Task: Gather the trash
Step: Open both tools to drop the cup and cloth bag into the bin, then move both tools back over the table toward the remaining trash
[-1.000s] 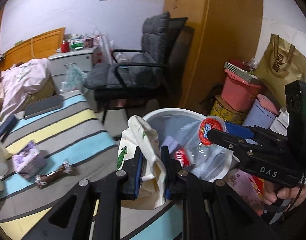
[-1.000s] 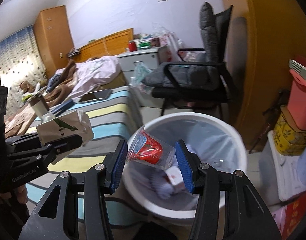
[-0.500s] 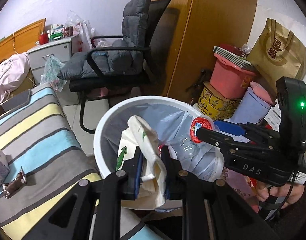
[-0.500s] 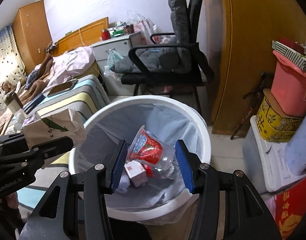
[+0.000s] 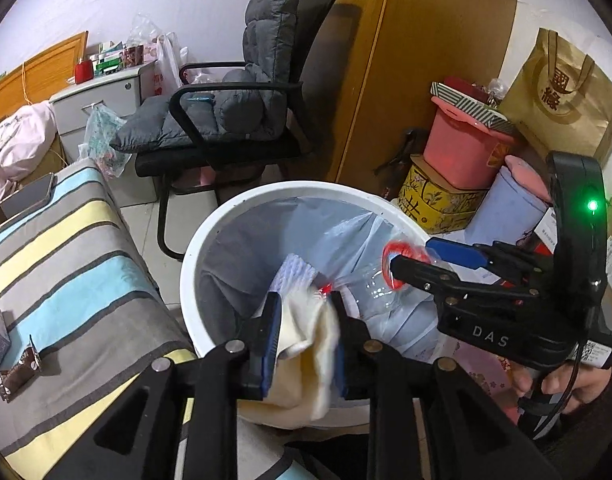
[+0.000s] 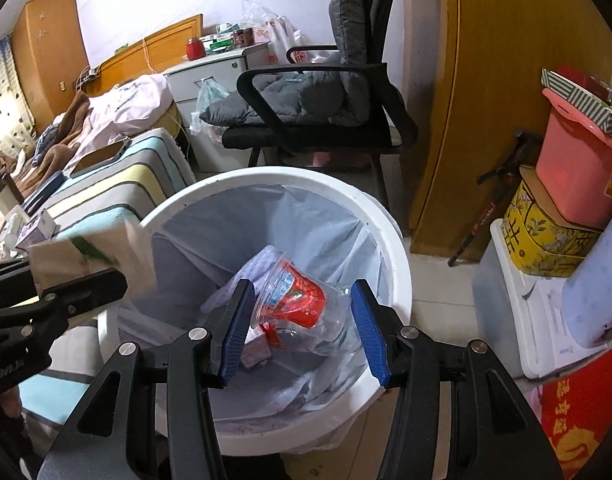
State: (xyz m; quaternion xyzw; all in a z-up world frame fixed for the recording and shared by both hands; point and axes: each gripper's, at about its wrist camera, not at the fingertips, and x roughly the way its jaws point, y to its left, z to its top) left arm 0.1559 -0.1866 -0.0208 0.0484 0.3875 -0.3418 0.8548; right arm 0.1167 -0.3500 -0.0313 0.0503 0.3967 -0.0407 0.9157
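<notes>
A white trash bin (image 5: 233, 216) with a pale liner (image 6: 318, 236) stands on the floor beside the bed. My left gripper (image 5: 303, 328) hangs over its near rim with its jaws spread wider; the cream paper bag (image 5: 306, 340) sits blurred between them. In the right wrist view the bag (image 6: 89, 256) shows at the left, over the bin's rim (image 6: 390, 236). My right gripper (image 6: 301, 324) is open over the bin. The clear plastic cup with a red label (image 6: 297, 304) lies tilted between its pads, and I cannot tell whether it touches them. Other trash lies in the bin below.
A striped bed (image 5: 61, 264) with a candy wrapper (image 5: 17, 368) and a small box lies to the left. A black chair with grey cushions (image 5: 233, 120) stands behind the bin. Pink, yellow and blue containers (image 5: 462, 176) are stacked at the right by a wooden wardrobe (image 5: 426, 52).
Both grippers moved from above the bed to over the bin. The right jaws opened wide and the cup tilted down. The left jaws spread and the paper bag slipped lower, blurred.
</notes>
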